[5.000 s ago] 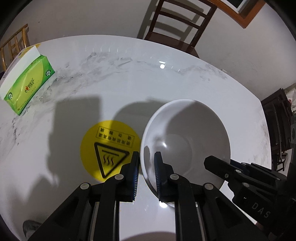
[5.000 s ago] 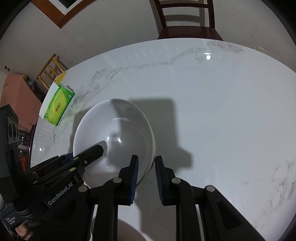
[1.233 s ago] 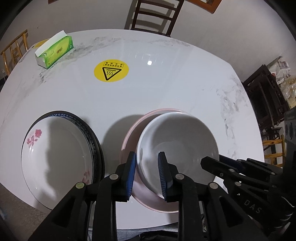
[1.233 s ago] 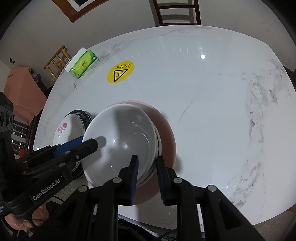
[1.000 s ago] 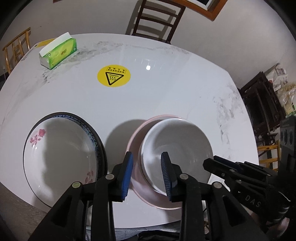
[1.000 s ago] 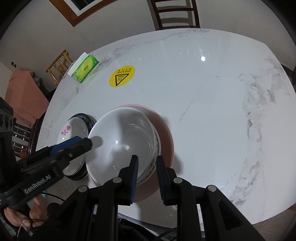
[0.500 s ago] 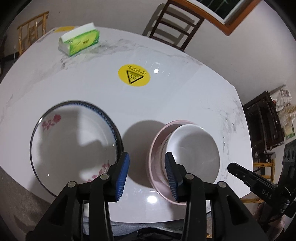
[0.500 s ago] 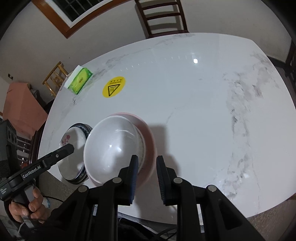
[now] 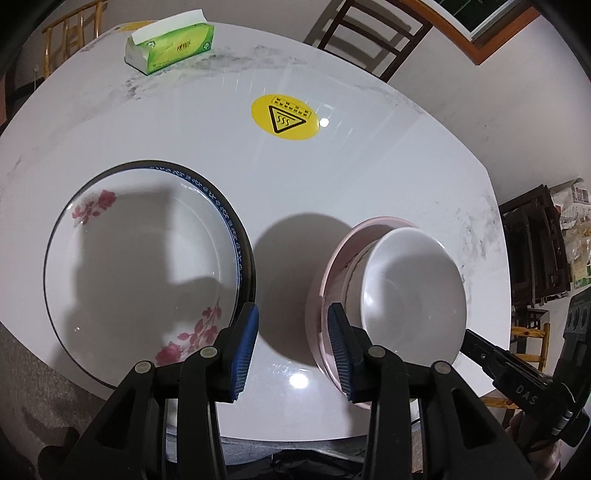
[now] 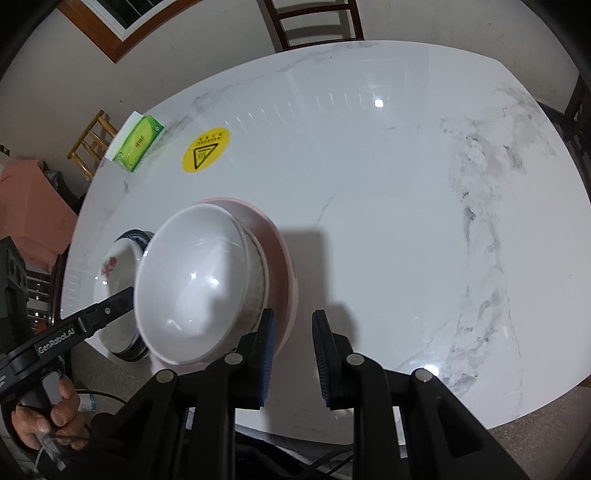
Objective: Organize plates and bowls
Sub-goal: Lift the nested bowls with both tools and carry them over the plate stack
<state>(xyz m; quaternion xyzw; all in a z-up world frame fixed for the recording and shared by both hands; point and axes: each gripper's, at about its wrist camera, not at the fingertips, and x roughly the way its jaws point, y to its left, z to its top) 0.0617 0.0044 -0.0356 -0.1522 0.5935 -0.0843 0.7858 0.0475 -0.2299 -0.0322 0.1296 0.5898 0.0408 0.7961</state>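
Observation:
A white bowl (image 9: 412, 288) sits nested in a stack of bowls on a pink plate (image 9: 332, 266) near the table's front edge; it also shows in the right wrist view (image 10: 192, 284) on the pink plate (image 10: 284, 266). To its left lies a stack of plates topped by a white plate with red flowers and a dark blue rim (image 9: 147, 258), partly hidden behind the bowls in the right wrist view (image 10: 114, 266). My left gripper (image 9: 291, 343) is open and empty, between the two stacks above the front edge. My right gripper (image 10: 293, 350) is open and empty, just right of the pink plate.
A green tissue box (image 9: 173, 46) stands at the far left of the white marble table (image 9: 184, 129). A yellow hot-surface sticker (image 9: 284, 117) lies mid-table. A dark wooden chair (image 9: 369, 35) stands behind the table. More dark furniture (image 9: 535, 251) is at the right.
Both grippers have let go of the white bowl, now resting on the stack on the pink plate. Both have opened and pulled back and up from the table.

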